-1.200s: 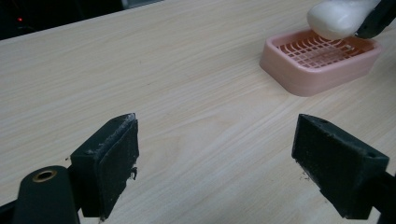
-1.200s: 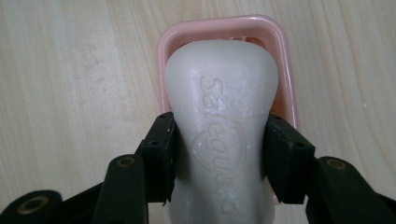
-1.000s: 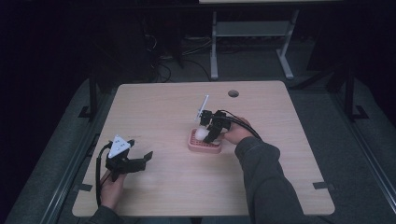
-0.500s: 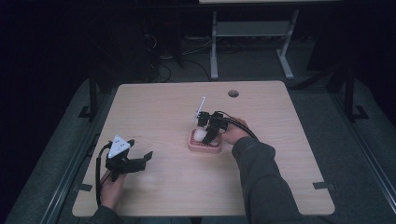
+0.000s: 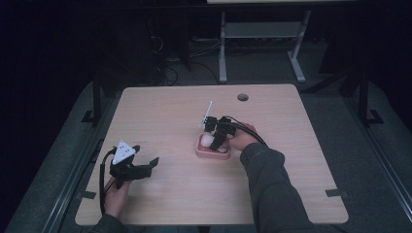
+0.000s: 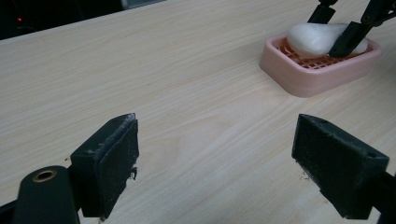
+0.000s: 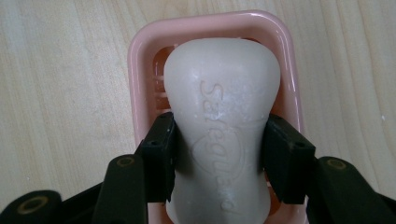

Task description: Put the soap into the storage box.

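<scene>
Taking the pink soap dish (image 5: 213, 150) as the landmark, the nearest thing to the person is the left gripper (image 5: 154, 161), held low over the wooden table (image 5: 165, 111) well to the left of the dish and closer to the table's near edge; its two jaws stand wide apart with nothing between them, only bare tabletop. Its pads (image 6: 116, 158) are black, blocky and matt, with slightly frayed edges, and a grey three-cornered plate sits on top of its body. Farther in, the right gripper (image 7: 218, 154) points down onto the dish, its jaws clamped on the narrow waist of a white bar of soap (image 7: 222, 121), one black pad pressed against each side. The soap is smooth and waxy, rounded and broader at the far end, pinched in the middle, with raised lettering pressed into its top face. It lies inside the dish, lengthwise along it, and from the left gripper view it rests on the dish's slatted grid floor (image 6: 306, 58). The dish is glossy pink plastic, rectangular with rounded corners and a raised rim, standing flat near the table's middle. The table is pale wood-grain laminate, with a round cable hole (image 5: 242, 97) beyond the dish near the far edge.
</scene>
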`<action>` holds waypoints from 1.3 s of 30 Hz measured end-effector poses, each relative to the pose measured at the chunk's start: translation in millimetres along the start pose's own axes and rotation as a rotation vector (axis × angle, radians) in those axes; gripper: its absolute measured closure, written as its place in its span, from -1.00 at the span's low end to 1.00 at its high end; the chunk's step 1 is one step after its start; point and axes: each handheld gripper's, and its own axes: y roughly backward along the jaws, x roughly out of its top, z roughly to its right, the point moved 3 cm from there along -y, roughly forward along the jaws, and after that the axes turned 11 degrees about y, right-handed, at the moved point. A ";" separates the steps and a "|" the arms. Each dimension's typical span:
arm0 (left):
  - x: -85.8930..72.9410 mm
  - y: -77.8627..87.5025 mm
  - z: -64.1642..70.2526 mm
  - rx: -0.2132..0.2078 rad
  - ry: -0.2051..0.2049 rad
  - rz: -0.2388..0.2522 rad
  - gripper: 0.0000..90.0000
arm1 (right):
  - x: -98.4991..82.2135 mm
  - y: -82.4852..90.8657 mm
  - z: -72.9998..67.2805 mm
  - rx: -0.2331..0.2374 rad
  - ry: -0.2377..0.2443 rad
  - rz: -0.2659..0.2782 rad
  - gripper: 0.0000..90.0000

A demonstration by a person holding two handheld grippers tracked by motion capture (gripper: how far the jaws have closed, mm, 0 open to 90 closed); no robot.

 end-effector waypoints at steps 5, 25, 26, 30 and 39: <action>0.2 0.3 -0.2 0.001 -0.001 -0.001 -0.68 | 0.2 0.1 -0.4 -0.001 0.001 -0.003 0.08; 0.1 0.3 0.3 0.001 -0.005 -0.004 -0.68 | -4.7 19.0 -4.7 -0.014 -0.030 0.039 -0.08; 0.1 0.2 0.2 0.001 -0.006 -0.007 -0.68 | -5.8 21.4 -5.1 -0.019 -0.034 0.052 -0.08; 0.1 0.1 0.0 0.002 -0.007 -0.008 -0.68 | -12.5 29.1 -6.0 -0.022 -0.062 0.092 -0.12; 0.0 -0.1 0.3 0.001 -0.008 -0.008 -0.68 | -28.1 36.7 -7.2 -0.037 -0.107 0.130 -0.22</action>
